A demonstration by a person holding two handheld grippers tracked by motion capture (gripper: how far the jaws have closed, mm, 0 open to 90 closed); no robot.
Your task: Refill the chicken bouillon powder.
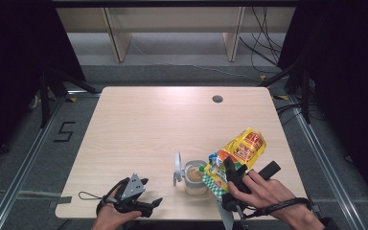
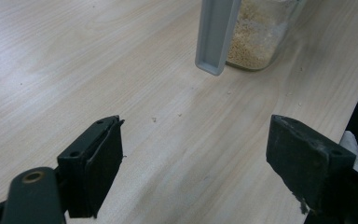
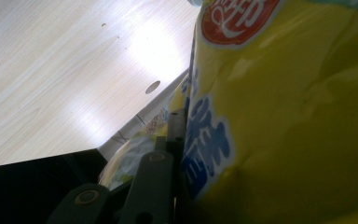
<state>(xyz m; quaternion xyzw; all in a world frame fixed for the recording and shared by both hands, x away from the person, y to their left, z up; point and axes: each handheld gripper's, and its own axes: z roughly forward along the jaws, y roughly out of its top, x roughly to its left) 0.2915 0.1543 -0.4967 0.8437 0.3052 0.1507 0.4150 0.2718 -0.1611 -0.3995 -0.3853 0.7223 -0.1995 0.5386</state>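
A clear container (image 1: 196, 178) holding beige granules stands near the table's front edge, its grey lid (image 1: 178, 167) flipped up at its left side. My right gripper (image 1: 232, 175) is shut on a yellow snack bag (image 1: 242, 146), which is tilted with its green-checked lower end at the container's mouth. In the right gripper view the bag (image 3: 284, 116) presses against one black finger (image 3: 176, 123). My left gripper (image 1: 151, 203) rests low at the front left, open, with nothing between its jaws. The left gripper view has the gripper (image 2: 196, 140) pointing at the container (image 2: 256, 37) and the lid (image 2: 216, 35).
The light wooden table (image 1: 148, 124) has a round cable hole (image 1: 217, 99) at its back right. A few crumbs (image 2: 154, 120) lie on the wood in front of the left gripper. Dark floor and cables surround the table.
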